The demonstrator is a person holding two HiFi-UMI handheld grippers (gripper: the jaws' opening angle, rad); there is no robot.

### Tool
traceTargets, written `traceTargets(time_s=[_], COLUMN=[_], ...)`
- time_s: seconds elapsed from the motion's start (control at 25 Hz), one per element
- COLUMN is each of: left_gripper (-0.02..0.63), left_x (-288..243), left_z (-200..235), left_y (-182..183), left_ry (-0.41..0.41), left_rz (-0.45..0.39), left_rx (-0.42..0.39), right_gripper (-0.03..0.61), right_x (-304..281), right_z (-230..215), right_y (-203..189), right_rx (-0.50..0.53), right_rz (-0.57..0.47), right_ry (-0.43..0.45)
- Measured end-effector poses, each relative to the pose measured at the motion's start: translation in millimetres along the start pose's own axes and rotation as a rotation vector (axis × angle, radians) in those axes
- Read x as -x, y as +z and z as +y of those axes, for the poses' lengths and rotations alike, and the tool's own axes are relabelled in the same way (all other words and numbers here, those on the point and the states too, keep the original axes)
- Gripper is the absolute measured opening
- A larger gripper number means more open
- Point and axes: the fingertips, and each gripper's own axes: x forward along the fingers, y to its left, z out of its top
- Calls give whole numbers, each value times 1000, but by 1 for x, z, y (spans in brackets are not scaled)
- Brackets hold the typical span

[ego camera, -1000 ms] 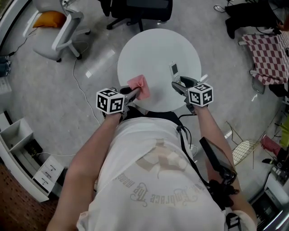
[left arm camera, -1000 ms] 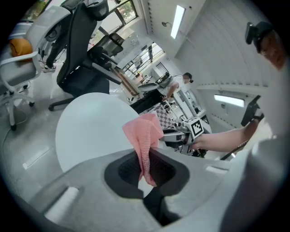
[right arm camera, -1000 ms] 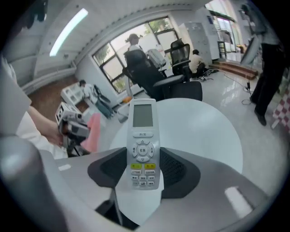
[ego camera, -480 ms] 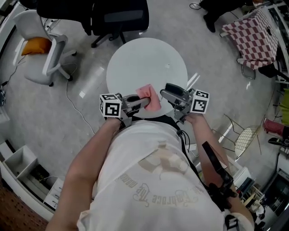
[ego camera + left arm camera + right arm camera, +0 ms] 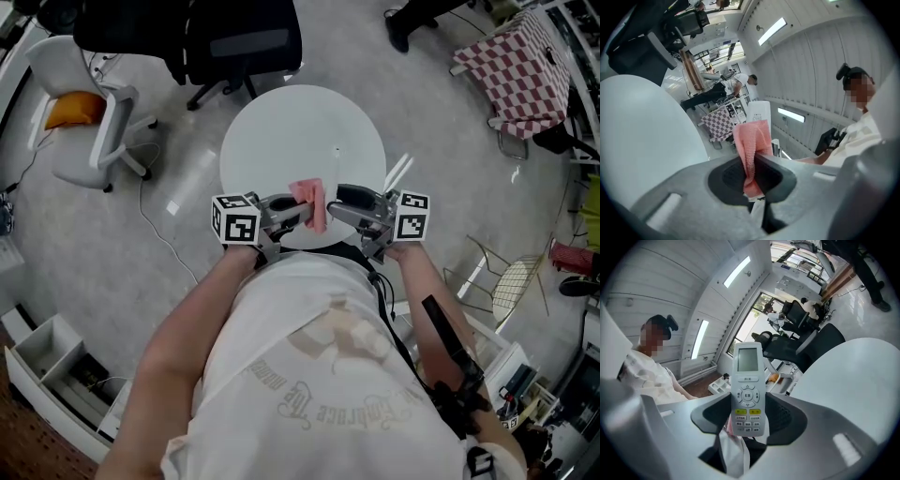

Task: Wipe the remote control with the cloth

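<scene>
Remote [image 5: 748, 390] standing upright in right claw [image 5: 748, 417], jaws clamping on lower button end, screen end sticking out free. Judging: grip leaving most of face open for wiping. Pink cloth [image 5: 751, 140] sitting pinched in left claw [image 5: 752, 173], jaws closing tight on fold, loose end poking forward as pad. Claws facing each other above near edge of round white surface [image 5: 300, 122], cloth just beside remote. Whether cloth touching remote: cannot tell. Head view showing remote only as small dark shape.
</scene>
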Motion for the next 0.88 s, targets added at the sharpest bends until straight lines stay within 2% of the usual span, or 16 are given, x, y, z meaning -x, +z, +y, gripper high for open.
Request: traceTargets(time_s=[0.2,0.56,0.64,0.88], left_gripper=[18,18,18,18], left_x=[-3,7,4,-21], left_z=[-1,-11,-11,-5], left_y=[28,87,89,49], left_ry=[-6,-108,-114,-40], left_rz=[-84,-252,-238,-54], left_rx=[21,76,73,63], right_gripper=[235,235,235,235], right_x=[2,5,7,19], right_z=[3,9,8,0], right_y=[-15,-43,-44,-26], right_rx=[33,65,74,48], right_rz=[92,192,198,118], right_ry=[-5,19,19,16])
